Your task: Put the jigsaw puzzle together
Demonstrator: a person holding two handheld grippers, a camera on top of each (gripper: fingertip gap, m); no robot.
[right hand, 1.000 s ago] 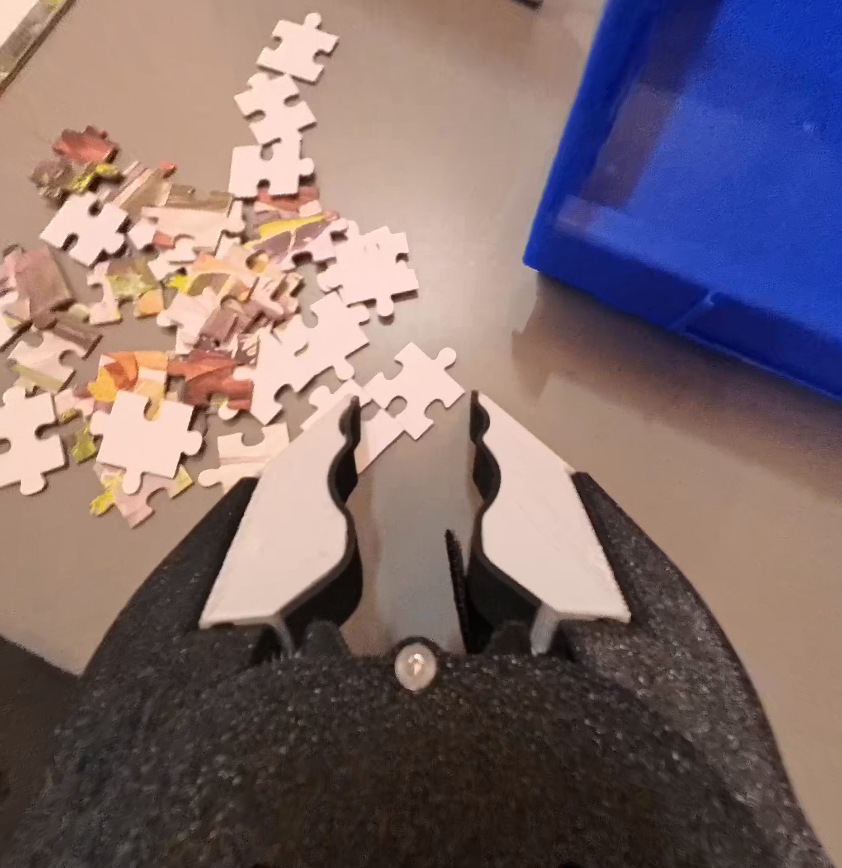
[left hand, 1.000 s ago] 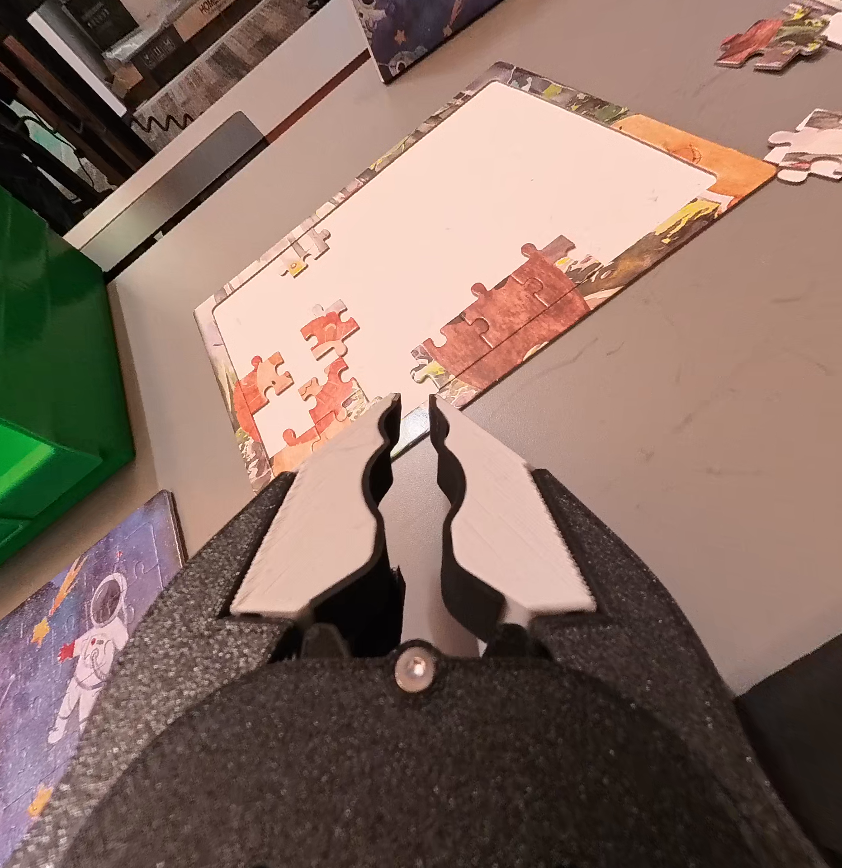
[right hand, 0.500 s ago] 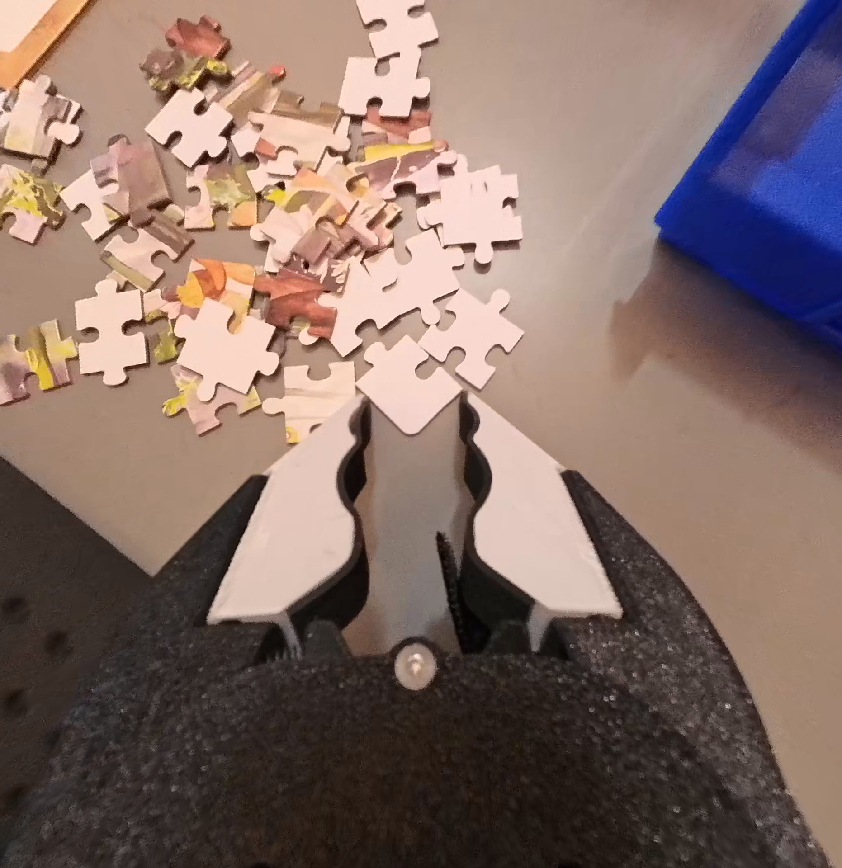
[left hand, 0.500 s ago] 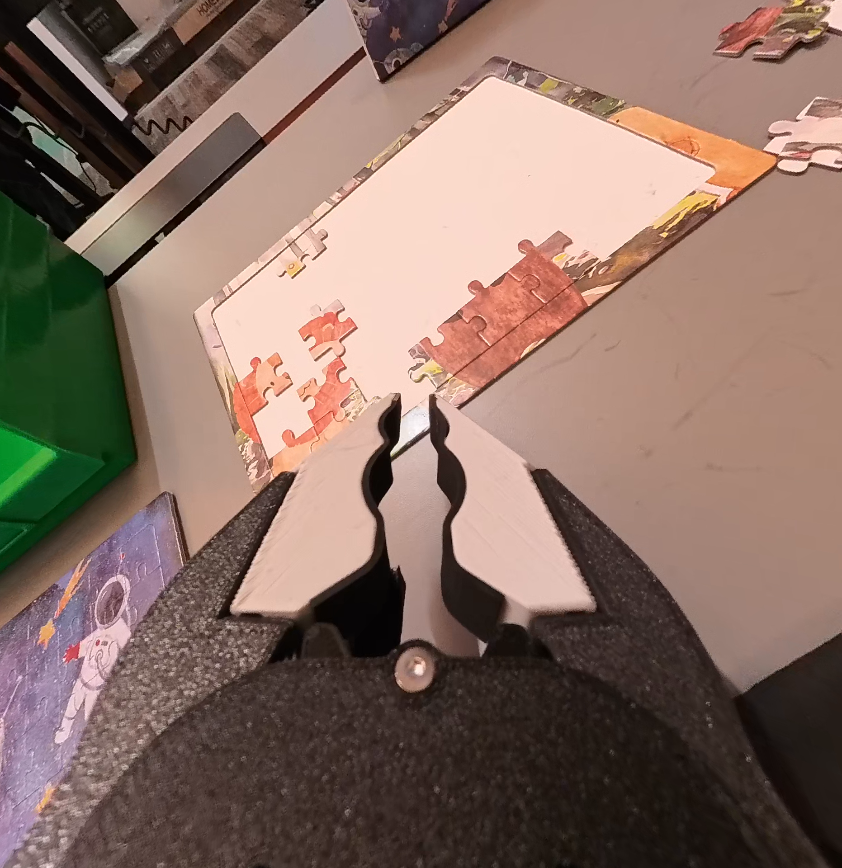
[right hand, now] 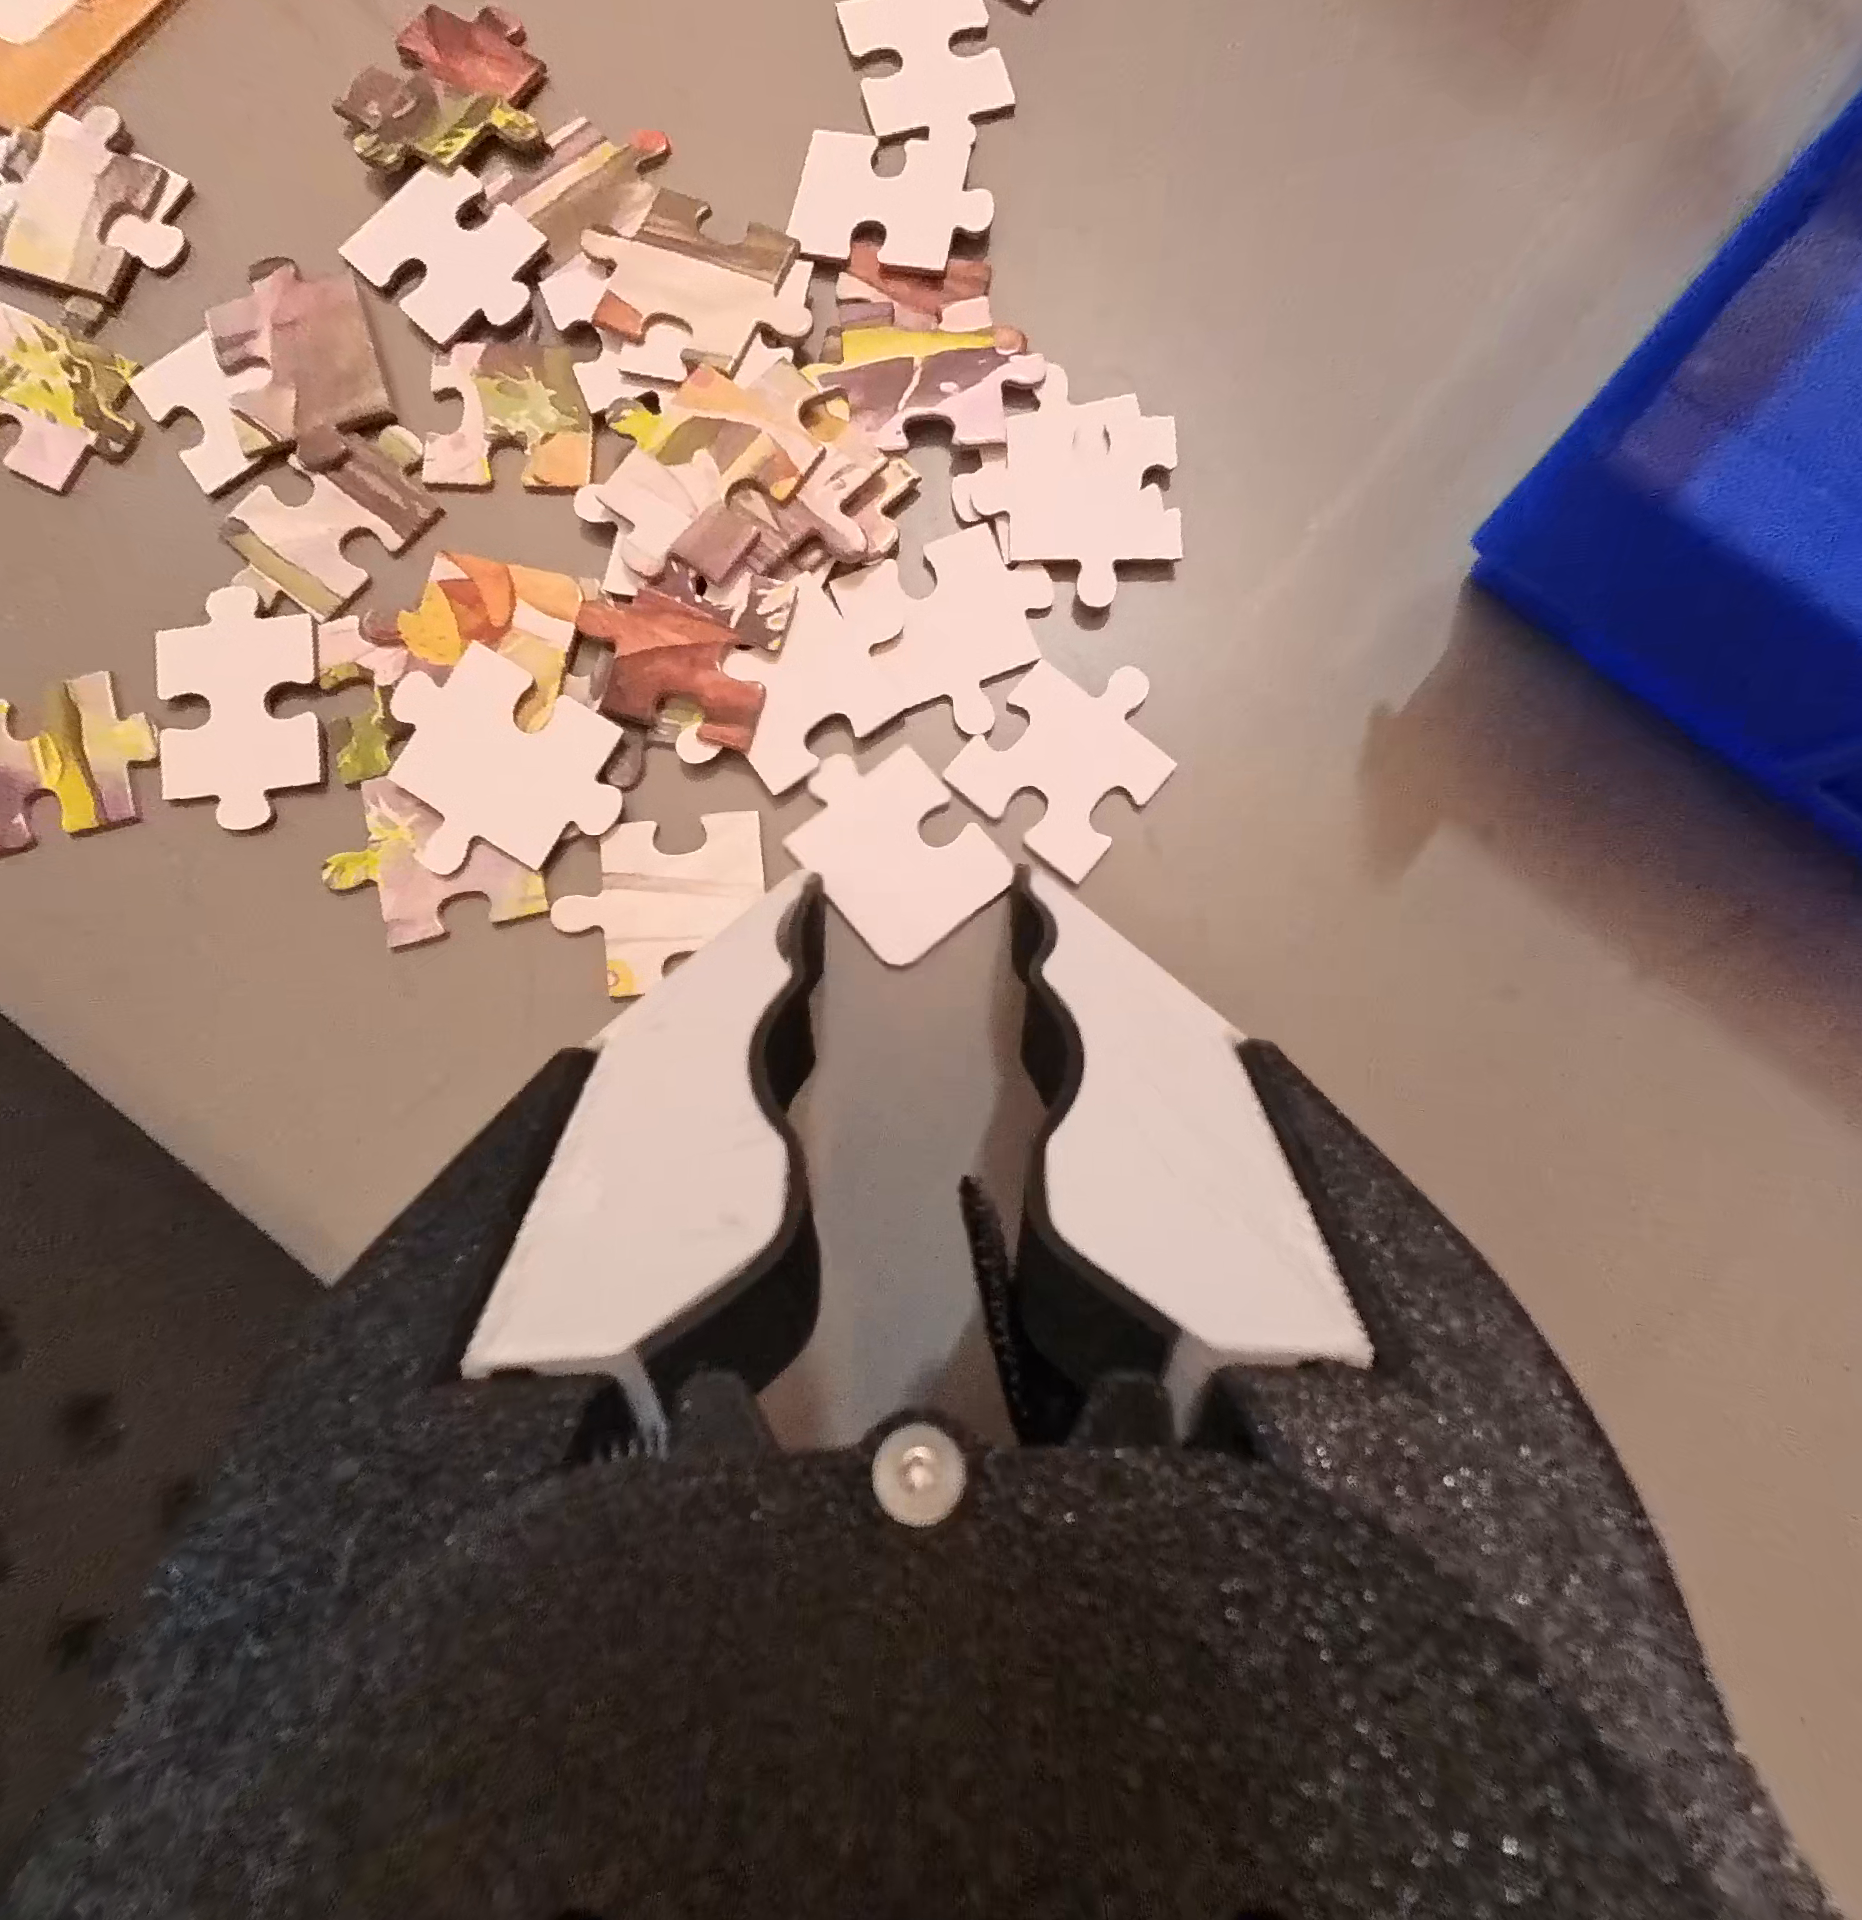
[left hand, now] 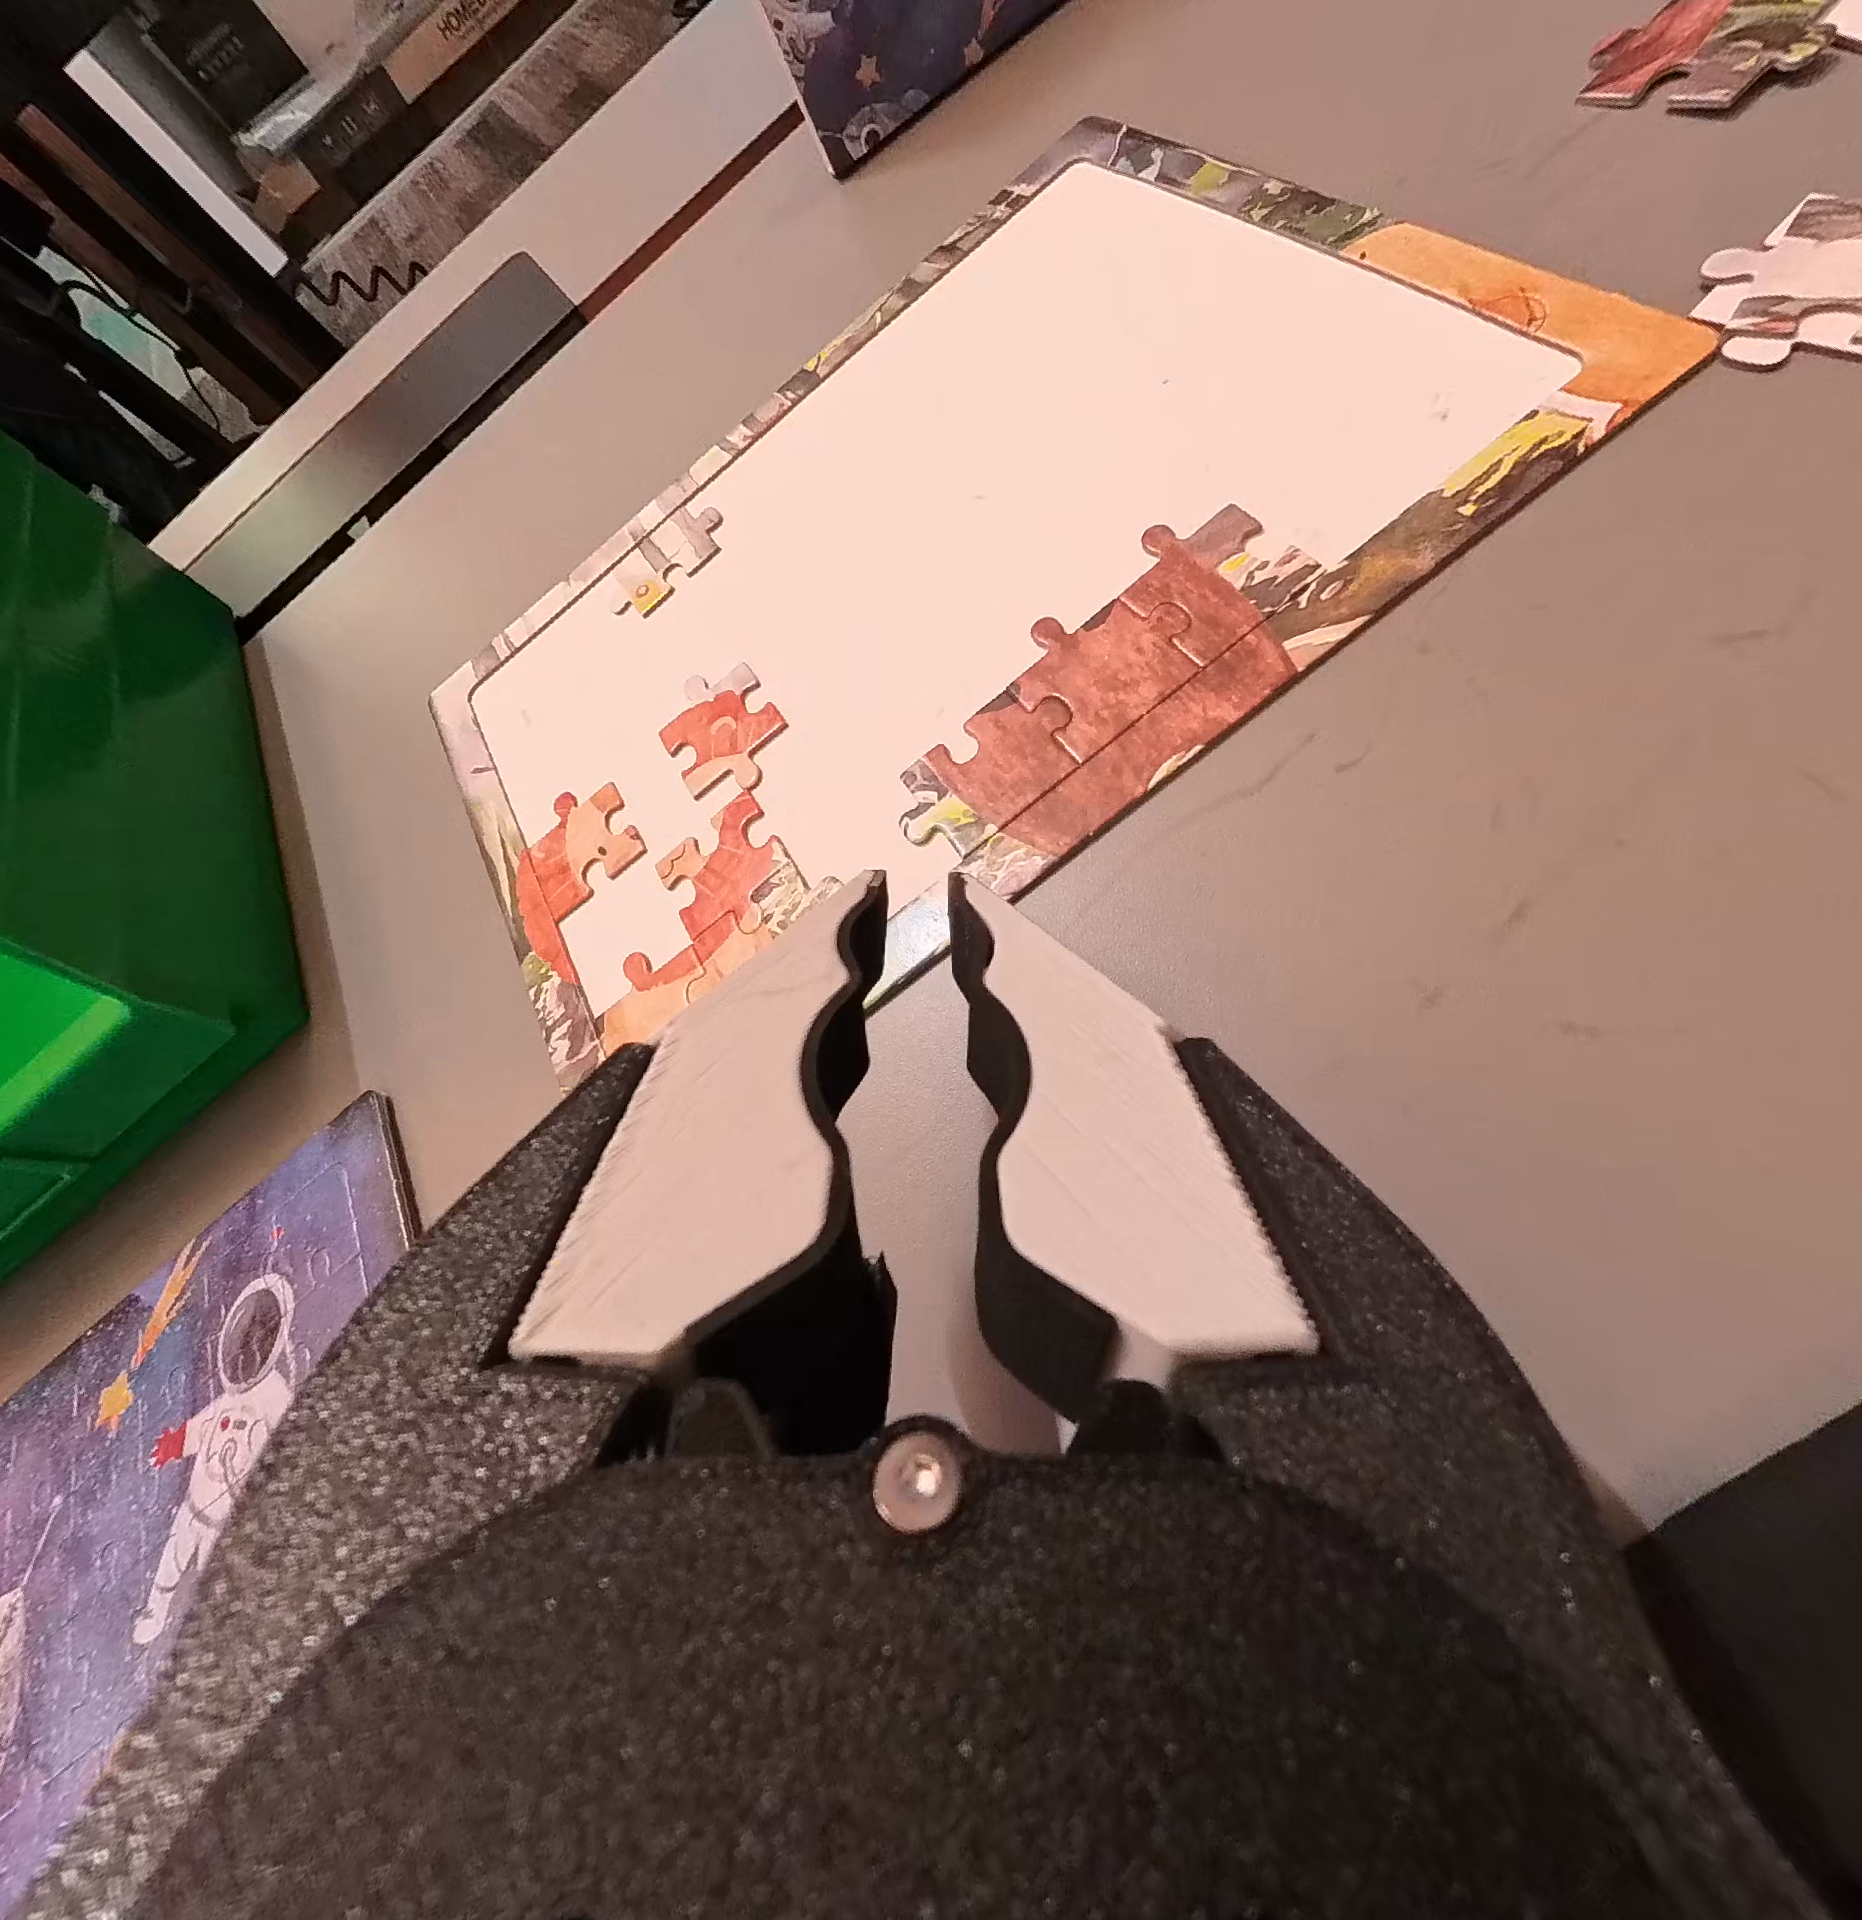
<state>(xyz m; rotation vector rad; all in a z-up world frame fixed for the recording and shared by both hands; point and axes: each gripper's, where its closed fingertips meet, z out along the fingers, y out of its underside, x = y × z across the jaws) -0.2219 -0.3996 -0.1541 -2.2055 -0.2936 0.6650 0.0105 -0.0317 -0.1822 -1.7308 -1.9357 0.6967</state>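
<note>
The puzzle frame board (left hand: 1062, 436) lies on the grey table, mostly bare white inside. A brown strip of joined pieces (left hand: 1124, 675) sits along its near edge and orange pieces (left hand: 698, 831) fill its left corner. My left gripper (left hand: 916, 894) hovers over the board's near edge, nearly shut with a thin gap, and holds nothing. In the right wrist view a heap of loose pieces (right hand: 615, 468) lies on the table, some face down. My right gripper (right hand: 916, 894) is open, its tips on either side of the corner of a white face-down piece (right hand: 896, 852).
A green bin (left hand: 96, 831) stands left of the board, with a finished astronaut puzzle (left hand: 179, 1403) in front of it. A blue bin (right hand: 1716, 499) stands right of the heap. More loose pieces (left hand: 1800, 281) lie right of the board. The table's front edge (right hand: 148, 1132) is near. My left tips are roughly 25 centimetres from the finished astronaut puzzle (left hand: 179, 1403).
My right gripper has swung left from the blue bin towards the heap, and its jaws have narrowed around the white piece's corner. The left gripper has barely moved.
</note>
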